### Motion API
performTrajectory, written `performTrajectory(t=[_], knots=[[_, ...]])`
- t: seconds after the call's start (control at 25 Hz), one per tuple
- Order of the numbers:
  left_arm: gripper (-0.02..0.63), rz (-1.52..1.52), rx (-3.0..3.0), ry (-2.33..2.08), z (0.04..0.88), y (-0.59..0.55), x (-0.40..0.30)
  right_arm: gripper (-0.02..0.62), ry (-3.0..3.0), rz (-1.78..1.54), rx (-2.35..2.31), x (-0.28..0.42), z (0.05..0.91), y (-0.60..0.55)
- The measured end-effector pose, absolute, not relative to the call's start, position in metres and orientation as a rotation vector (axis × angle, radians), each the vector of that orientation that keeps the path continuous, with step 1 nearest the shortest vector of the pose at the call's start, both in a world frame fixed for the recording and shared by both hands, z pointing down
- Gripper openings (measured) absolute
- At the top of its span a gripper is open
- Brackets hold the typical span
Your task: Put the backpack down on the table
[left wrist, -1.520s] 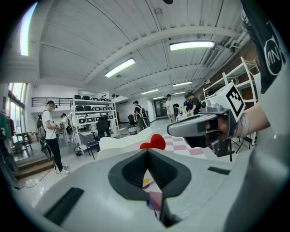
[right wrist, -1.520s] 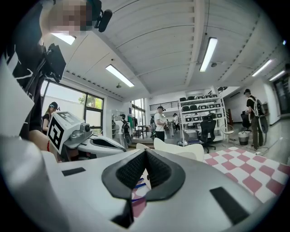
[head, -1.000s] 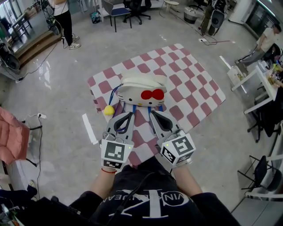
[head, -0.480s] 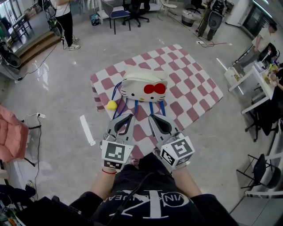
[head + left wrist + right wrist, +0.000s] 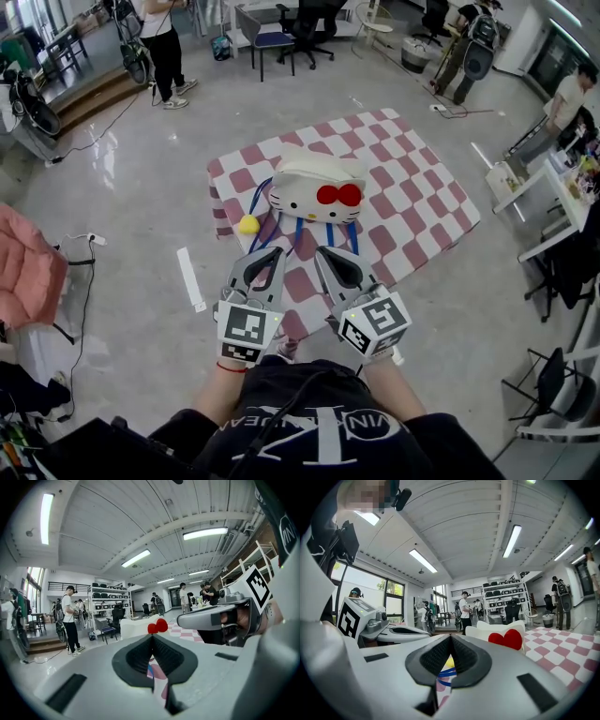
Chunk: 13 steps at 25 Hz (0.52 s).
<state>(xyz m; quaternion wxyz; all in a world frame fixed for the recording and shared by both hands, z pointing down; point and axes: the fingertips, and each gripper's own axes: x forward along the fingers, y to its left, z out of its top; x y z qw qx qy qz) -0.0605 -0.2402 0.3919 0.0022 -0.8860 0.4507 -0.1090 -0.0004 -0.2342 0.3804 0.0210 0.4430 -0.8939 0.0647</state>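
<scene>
Both grippers hung side by side over the near edge of the table (image 5: pixel 422 187), the left gripper (image 5: pixel 269 254) and the right gripper (image 5: pixel 324 253) each clenched tip to tip and empty. Just beyond them the white cat-face backpack (image 5: pixel 317 192) with its red bow rested on the red-and-white checked cloth, its blue straps (image 5: pixel 300 234) trailing toward the jaw tips and a yellow pompom (image 5: pixel 248 225) lying beside it. Farther off, on the glossy floor, were a standing person (image 5: pixel 167 47), a blue-seated chair (image 5: pixel 269 37), a pink garment (image 5: pixel 28 281) and white desks (image 5: pixel 539 192).
</scene>
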Motion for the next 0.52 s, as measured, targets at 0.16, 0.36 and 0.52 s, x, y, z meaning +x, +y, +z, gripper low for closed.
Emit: performTrajectory(t=[0.16,0.36,0.52], knots=[[0.006,-0.363,-2.752,1.452,0.388,-0.232,-0.062,0.001,-2.792,0.208,1.346,-0.001,0.378,-0.228],[0.006,-0.378,-2.749,1.488,0.385,-0.215,-0.055,0.002,-2.801,0.211,1.286,0.003,0.373,-0.211],[0.006,-0.393,-2.767,1.488,0.388,-0.201,-0.042,0.0,-2.791,0.23,1.276,0.014,0.376,-0.199]])
